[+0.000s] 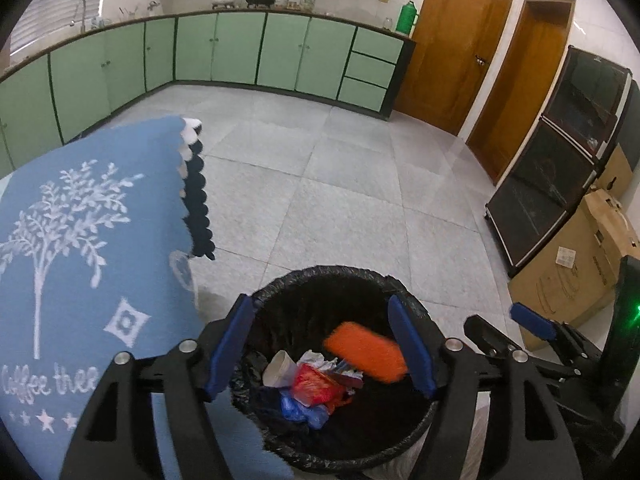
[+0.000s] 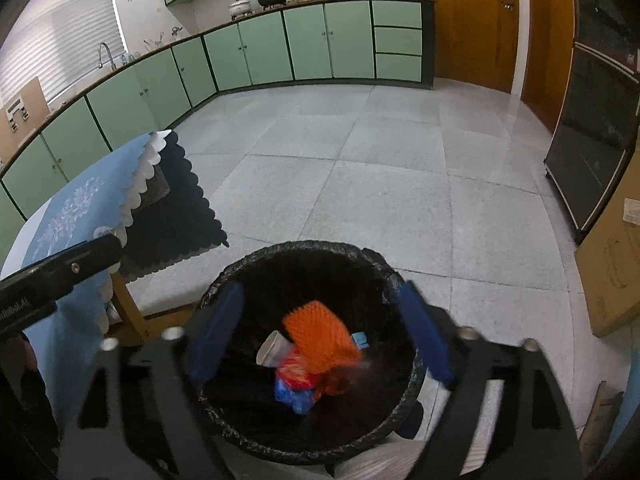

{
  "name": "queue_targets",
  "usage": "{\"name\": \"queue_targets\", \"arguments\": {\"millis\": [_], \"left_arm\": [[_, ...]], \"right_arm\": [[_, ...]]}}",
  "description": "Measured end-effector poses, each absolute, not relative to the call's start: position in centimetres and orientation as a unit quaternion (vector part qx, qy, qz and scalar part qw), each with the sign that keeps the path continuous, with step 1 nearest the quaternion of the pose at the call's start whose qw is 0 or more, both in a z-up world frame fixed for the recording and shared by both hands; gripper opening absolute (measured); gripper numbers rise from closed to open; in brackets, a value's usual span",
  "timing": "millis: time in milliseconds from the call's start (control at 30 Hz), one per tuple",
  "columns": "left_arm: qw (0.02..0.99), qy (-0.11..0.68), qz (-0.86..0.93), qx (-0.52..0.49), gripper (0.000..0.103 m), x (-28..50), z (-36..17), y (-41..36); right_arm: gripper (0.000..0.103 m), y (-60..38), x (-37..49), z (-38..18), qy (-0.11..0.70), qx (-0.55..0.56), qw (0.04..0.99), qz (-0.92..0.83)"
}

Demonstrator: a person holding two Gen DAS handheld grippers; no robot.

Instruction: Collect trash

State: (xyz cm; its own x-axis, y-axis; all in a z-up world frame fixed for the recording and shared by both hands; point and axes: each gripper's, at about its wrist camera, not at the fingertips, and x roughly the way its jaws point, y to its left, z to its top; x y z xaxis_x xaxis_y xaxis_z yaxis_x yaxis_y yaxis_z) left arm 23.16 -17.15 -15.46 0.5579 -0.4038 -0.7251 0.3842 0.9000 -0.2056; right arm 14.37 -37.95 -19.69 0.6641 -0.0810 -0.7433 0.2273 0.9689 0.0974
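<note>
Trash like the orange net (image 2: 318, 334), a paper cup (image 1: 279, 369) and wrappers sits down in the black bin (image 1: 332, 280), because both the left gripper (image 1: 320, 346) and right gripper (image 2: 320, 334) hang over it with jaws wide open, holding nothing.

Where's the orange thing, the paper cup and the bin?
orange thing (image 2: 318, 336), right wrist view, its netted middle.
paper cup (image 1: 279, 369), left wrist view, its side.
bin (image 2: 296, 249), right wrist view, far rim.

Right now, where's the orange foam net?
The orange foam net is inside the black-lined trash bin, over the paper cup and red wrapper. Both wrist views show it between open fingers, right of the blue-clothed table.
</note>
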Motion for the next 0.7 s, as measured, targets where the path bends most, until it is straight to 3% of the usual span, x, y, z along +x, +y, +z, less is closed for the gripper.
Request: {"name": "queue_targets", "arguments": {"millis": [467, 700], "left_arm": [[0.912, 0.363, -0.191, -0.011, 0.093, 19.3, -10.3, -11.7], [0.924, 0.341, -0.173, -0.007, 0.097, 17.0, -7.4, -9.3]], "right_arm": [[0.098, -35.7, 11.8, -13.2, 0.363, 0.112, 0.925, -0.026], [0.098, -33.4, 10.5, -9.2, 0.352, 0.091, 0.932, -0.009]]}}
